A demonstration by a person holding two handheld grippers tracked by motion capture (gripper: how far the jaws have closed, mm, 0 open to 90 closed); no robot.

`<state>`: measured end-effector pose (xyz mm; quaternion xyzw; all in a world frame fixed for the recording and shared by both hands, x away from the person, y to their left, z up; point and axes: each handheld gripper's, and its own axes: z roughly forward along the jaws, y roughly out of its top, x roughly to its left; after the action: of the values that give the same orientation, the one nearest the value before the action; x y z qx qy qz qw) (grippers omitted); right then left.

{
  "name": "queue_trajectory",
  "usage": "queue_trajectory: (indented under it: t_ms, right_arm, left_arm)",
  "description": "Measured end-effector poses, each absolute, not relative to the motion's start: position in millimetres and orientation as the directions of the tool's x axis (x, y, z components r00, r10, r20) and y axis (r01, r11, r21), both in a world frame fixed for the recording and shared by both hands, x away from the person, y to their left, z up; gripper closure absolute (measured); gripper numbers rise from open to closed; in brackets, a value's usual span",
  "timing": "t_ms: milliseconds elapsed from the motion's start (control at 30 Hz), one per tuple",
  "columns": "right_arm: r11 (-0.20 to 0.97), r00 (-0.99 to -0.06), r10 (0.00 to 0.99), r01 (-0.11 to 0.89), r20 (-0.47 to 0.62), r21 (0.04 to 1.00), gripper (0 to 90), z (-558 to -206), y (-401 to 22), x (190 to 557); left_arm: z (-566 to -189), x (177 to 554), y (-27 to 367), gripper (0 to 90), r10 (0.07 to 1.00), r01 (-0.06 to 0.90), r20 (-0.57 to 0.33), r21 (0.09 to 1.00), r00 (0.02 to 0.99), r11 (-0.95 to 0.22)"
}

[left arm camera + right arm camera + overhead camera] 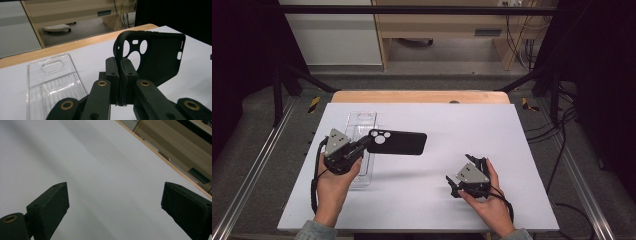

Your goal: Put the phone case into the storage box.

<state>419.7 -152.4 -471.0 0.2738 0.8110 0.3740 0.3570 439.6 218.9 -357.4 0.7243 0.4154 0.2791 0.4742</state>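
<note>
left gripper (362, 145) clamped on the camera-cutout edge of a black rubber phone case (399, 142), lifted at 9 o'clock on the white board (492, 125); left gripper view adds the clear plastic phone case (50, 82) beneath. right gripper (467, 176), 5 o'clock, jaws apart, nothing between.

Even overhead light brightens the white table (492, 130), while the room around it stays dark. Shadows are soft and faint. Both gripper views look slightly soft, their near jaws blurred

White table top (472, 130) with wooden far edge, beyond it grey floor (422, 80) — pale wooden furniture (442, 30), cables (522, 40) rightward.
</note>
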Motion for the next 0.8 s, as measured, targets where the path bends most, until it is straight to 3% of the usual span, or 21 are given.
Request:
queue_trajectory:
  t_ms: [200, 333, 800]
  right_arm:
    - [0.551, -0.575, 0.733, 0.187, -0.365, 0.813, 7.8, -473, -160, 421]
    - [0.543, -0.568, 0.743, 0.203, -0.354, 0.815, 7.8, -474, -162, 423]
    - [0.52, -0.524, 0.77, 0.187, -0.364, 0.833, 8.1, -472, -171, 425]
  left_arm:
    - [-345, 444, 227, 85.8, 0.867, 0.328, 0.022, 0.921, 0.499, -0.212]
    - [-337, 446, 237, 85.9, 0.864, 0.339, -0.031, 0.926, 0.502, -0.163]
    - [-318, 450, 260, 85.9, 0.886, 0.311, 0.052, 0.925, 0.462, -0.217]
